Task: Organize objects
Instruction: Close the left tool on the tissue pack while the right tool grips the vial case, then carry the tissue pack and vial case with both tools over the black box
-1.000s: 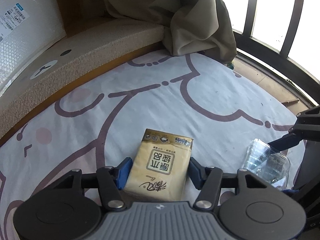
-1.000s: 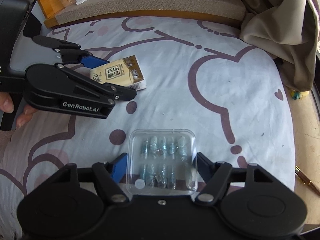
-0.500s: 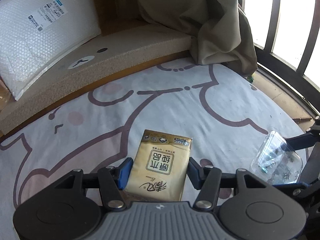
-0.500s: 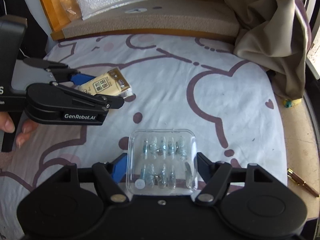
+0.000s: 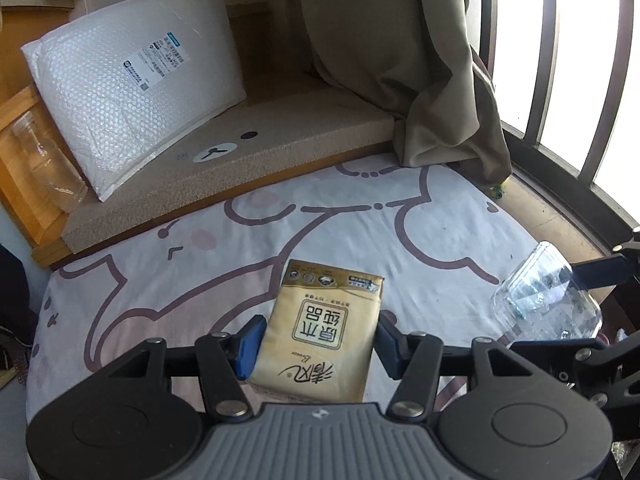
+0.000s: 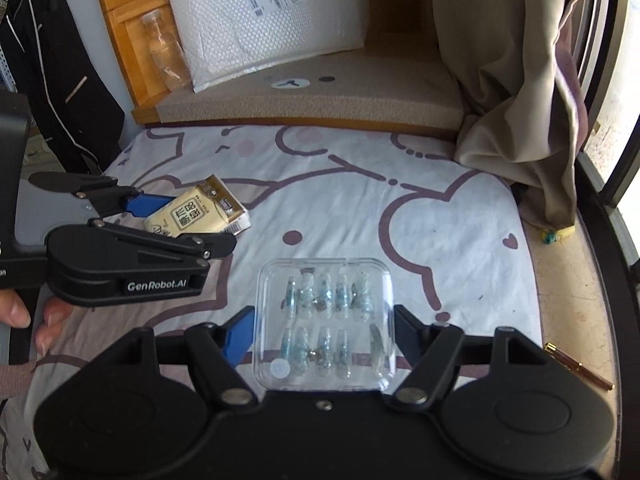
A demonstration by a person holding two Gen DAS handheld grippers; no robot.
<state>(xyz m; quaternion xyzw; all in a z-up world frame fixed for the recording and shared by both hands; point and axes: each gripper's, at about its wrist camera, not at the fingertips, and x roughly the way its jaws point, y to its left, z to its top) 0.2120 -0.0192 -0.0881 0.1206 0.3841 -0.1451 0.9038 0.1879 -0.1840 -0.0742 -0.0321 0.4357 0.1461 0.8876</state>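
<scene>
Through the left wrist camera, your left gripper [image 5: 318, 344] is clamping the tan tissue pack [image 5: 320, 330] between its blue pads, holding it above the cartoon-print bed sheet [image 5: 240, 248]; the clear case [image 5: 544, 296] is showing at the right edge. Through the right wrist camera, your right gripper [image 6: 324, 332] is gripping that clear nail case [image 6: 326, 322] by its sides over the sheet, and your left gripper [image 6: 160, 220] is carrying the tissue pack [image 6: 196, 212] on the left, well apart from the case
</scene>
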